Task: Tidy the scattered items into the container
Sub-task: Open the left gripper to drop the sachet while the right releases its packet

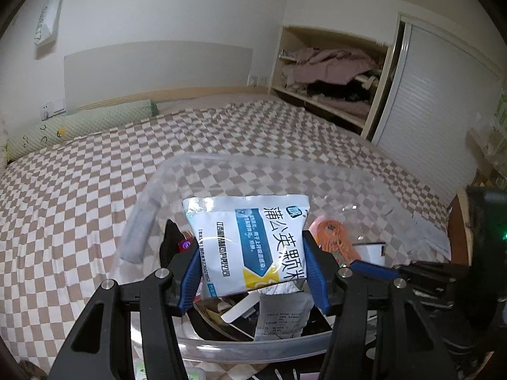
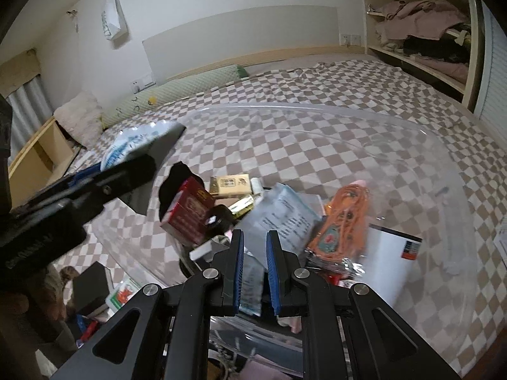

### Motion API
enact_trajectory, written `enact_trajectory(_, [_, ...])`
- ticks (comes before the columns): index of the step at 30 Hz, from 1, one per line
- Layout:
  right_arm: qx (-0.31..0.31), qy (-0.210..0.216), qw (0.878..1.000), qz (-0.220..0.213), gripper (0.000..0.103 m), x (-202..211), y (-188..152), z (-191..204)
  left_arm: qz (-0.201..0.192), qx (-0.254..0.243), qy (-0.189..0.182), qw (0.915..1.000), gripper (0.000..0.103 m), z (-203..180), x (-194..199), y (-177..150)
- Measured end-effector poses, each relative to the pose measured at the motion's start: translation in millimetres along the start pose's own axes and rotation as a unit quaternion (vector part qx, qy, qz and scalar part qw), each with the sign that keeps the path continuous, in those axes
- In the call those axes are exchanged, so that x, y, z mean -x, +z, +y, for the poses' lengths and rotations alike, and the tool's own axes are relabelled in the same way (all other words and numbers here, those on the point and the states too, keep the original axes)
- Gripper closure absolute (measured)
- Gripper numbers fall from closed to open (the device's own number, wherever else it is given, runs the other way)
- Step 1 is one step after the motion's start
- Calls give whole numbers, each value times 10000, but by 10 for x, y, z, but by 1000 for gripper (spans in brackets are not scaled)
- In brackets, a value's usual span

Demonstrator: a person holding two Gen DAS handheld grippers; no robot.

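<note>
My left gripper (image 1: 252, 253) is shut on a white and blue medicine sachet (image 1: 247, 243) and holds it above the clear plastic container (image 1: 221, 345). In the right wrist view the left gripper (image 2: 133, 164) with the sachet (image 2: 133, 142) hangs over the container's left rim (image 2: 285, 107). My right gripper (image 2: 255, 262) sits at the container's near edge, its blue pads a narrow gap apart with nothing clearly held. Inside the container lie a red box (image 2: 190, 212), a grey sachet (image 2: 282, 218), an orange packet (image 2: 345, 218), a white box (image 2: 389, 259) and a yellow packet (image 2: 231, 183).
The container stands on a bed with a brown and white checked cover (image 1: 79, 196). A green bolster (image 1: 79, 123) lies by the headboard. An open wardrobe with clothes (image 1: 336, 72) is at the right. Loose items and a black box (image 2: 95, 281) lie at lower left.
</note>
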State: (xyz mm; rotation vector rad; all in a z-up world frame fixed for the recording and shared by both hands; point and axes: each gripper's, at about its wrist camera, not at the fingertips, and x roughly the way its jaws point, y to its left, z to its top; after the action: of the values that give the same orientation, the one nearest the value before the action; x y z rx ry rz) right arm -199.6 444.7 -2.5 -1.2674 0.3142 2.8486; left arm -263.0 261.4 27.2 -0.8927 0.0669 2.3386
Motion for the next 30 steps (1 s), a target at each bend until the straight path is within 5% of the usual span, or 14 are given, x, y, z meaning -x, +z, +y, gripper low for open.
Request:
enact_trajectory(8, [-140,-114,9998,17,88,35,-7,-103,447,-200,132,9987,46,-79,-208,-119])
enact_trajectory(15, [-177,-116,9998,33,88,33,-10,-107,442,-180,195,9987,18,-75,-195,-129])
enact_trajectory(22, [-150,-177,9997,60,88,25,-18,-101,350,-154,250,9990,3,-51,-142,-121])
enact_trajectory(30, [-69,-302,9995,104,88,16,-33,-95,349,-322,486,9977,0,-38,-88,-161])
